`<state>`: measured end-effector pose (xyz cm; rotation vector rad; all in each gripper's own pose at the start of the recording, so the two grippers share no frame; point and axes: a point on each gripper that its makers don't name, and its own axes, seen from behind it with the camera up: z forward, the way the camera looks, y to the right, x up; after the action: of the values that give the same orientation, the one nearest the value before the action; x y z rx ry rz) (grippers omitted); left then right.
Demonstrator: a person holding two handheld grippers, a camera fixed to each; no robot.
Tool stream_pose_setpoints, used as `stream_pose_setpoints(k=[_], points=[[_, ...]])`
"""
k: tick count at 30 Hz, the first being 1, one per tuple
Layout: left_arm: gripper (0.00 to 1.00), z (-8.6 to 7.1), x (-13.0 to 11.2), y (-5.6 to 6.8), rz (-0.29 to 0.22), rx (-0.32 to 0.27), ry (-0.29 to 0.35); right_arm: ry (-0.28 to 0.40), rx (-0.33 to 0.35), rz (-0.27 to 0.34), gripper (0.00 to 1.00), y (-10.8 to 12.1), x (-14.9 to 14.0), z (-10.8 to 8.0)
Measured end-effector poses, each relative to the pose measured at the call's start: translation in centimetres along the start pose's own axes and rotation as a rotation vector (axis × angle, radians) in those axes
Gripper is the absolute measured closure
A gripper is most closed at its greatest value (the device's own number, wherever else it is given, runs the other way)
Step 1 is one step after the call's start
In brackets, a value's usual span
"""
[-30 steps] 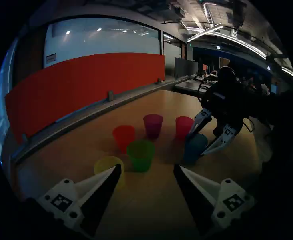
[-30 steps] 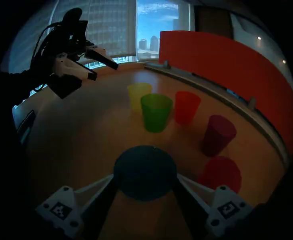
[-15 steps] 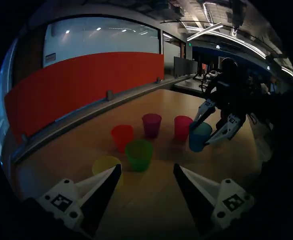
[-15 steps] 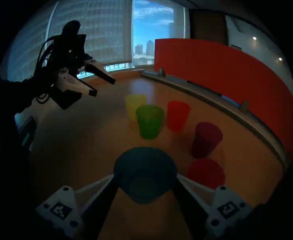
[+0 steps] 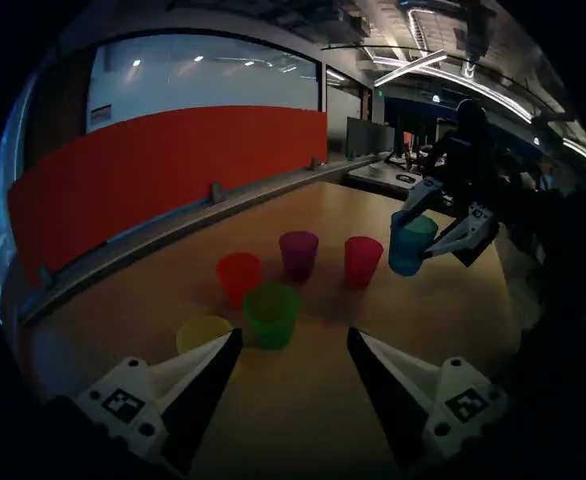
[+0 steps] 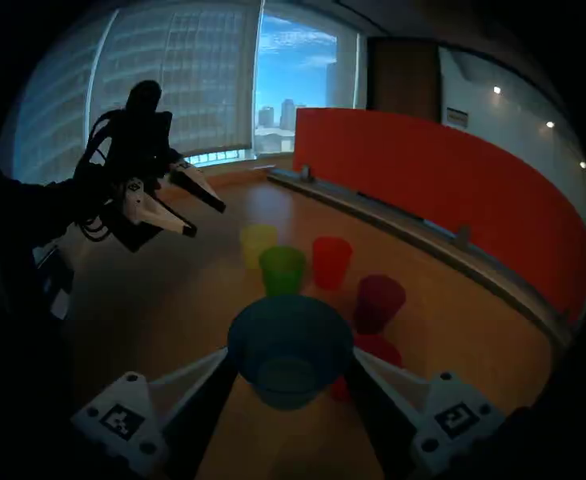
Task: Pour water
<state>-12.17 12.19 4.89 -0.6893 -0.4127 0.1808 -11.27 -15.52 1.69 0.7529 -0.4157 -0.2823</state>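
**Left gripper view, L→R**
- Long red partition panel (image 5: 165,172) across upper left, at far edge of the wooden tabletop (image 5: 453,312).
- L gripper (image 5: 294,338): both fingers rise from the bottom edge, spread wide apart, gripping nothing.
- Yellow translucent plastic cup (image 5: 202,333) at lower left, partly behind the left fingertip.
- Orange-red plastic cup (image 5: 238,278) stands beyond it. Green translucent plastic cup (image 5: 271,314) is centre frame, just past the fingertips.
- Purple plastic cup (image 5: 299,254) is farther back. Pink-red plastic cup (image 5: 363,260) is right of it. All five upright on the table, clustered but apart.
- Right of centre: R gripper (image 5: 413,238), held by a person in dark sleeves. Fingers are clamped on either side of a blue translucent plastic cup (image 5: 409,242). Cup is clear of the tabletop, roughly upright, just right of the pink-red cup.

**Right gripper view, L→R**
- Upper left: L gripper (image 6: 207,222) in the air over the table, fingers parted, empty, well apart from the blue cup.
- Bright window (image 6: 293,104) at top centre; red panel (image 6: 453,192) at right.
- Mid frame row: yellow (image 6: 258,242), green (image 6: 282,269), orange-red (image 6: 331,260), then purple (image 6: 379,300) nearer right.
- Bottom centre: R gripper (image 6: 290,356) pressed on both sides of the blue cup (image 6: 290,340). Cup mouth faces the cam.
- Can't tell if there's water inside; too dim.
- Pink-red cup (image 6: 379,350) shows past the blue cup's lower right, partly hidden by it.
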Motion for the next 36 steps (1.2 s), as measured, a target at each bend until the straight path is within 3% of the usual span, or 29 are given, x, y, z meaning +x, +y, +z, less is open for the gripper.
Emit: stream_pose_setpoints(k=[24, 36], points=[[0.03, 1.0, -0.2, 0.7, 0.004, -0.005, -0.009, 0.183, -0.066, 0.006, 0.11, 1.8, 6.4, -5.2], [0.02, 1.6, -0.5, 0.7, 0.009, -0.007, -0.028, 0.243, -0.074, -0.007, 0.11, 1.8, 8.2, -6.3]])
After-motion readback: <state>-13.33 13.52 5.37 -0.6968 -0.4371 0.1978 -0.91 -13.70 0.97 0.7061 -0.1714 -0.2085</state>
